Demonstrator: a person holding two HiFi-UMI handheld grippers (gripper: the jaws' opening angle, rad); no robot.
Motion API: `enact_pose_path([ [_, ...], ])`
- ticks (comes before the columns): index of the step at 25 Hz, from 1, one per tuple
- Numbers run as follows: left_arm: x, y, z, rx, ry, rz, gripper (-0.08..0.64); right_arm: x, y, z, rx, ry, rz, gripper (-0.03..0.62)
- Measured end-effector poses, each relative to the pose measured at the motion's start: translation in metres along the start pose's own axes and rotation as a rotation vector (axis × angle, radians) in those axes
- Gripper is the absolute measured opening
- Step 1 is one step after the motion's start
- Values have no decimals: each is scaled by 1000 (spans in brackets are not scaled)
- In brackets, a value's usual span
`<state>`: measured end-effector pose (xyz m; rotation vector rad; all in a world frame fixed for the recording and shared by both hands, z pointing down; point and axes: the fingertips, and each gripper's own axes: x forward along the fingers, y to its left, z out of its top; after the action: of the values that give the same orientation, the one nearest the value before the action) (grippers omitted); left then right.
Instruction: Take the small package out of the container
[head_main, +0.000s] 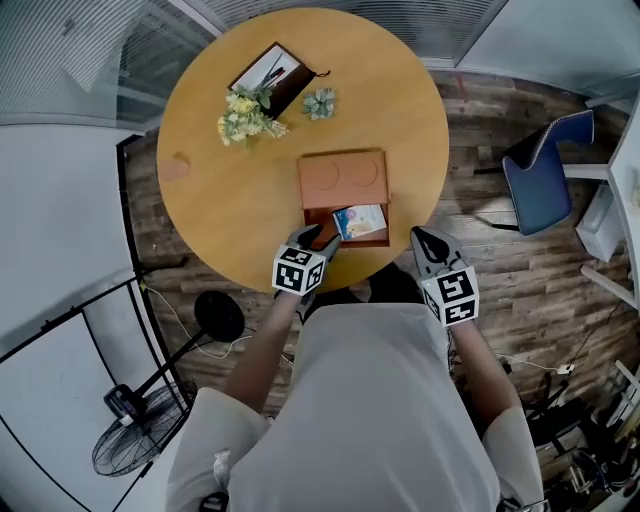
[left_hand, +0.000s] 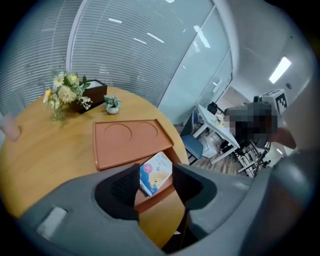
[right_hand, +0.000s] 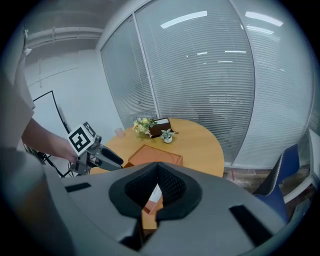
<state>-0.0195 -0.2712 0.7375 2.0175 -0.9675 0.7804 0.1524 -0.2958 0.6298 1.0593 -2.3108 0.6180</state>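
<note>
1. The small package (head_main: 359, 221) is lying in the open near end of the container (head_main: 343, 180). It is leaning up against the edge of the lid.
2. It is showing a white and blue face with a yellow picture. The print is too small to read.
3. The container is sitting near the middle of the table (head_main: 230, 190), with two round recesses showing in its orange lid.
4. The left gripper (head_main: 318, 238) is hovering at the container's near-left corner. Its jaws are standing apart, and the package is showing between them without being pressed.
5. The right gripper (head_main: 422, 240) is hanging just off the table's near edge, with its jaws closed on nothing.
6. Yellow flowers (head_main: 245, 117), a small potted plant (head_main: 320, 103) and a dark box (head_main: 275, 75) are sitting at the far side of the round wooden table.
7. Around the table, a blue chair (head_main: 545, 175) and a floor fan (head_main: 135, 440) are standing on the plank floor (head_main: 490, 250). Glass walls with blinds (right_hand: 210, 75) are closing in the room.
</note>
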Motion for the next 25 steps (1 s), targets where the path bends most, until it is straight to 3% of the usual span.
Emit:
enact_pose_path([
  [8,54,29,-39,-24,171,104,224,15,-10,-10,-16,34,65,2],
  [21,103,44,-65,-103,312,131,239,28,-13,-22,-37,58,136,2],
  [25,113,44,-74,-96,371,124,245,27,-14,-22,-34,58,139,2],
])
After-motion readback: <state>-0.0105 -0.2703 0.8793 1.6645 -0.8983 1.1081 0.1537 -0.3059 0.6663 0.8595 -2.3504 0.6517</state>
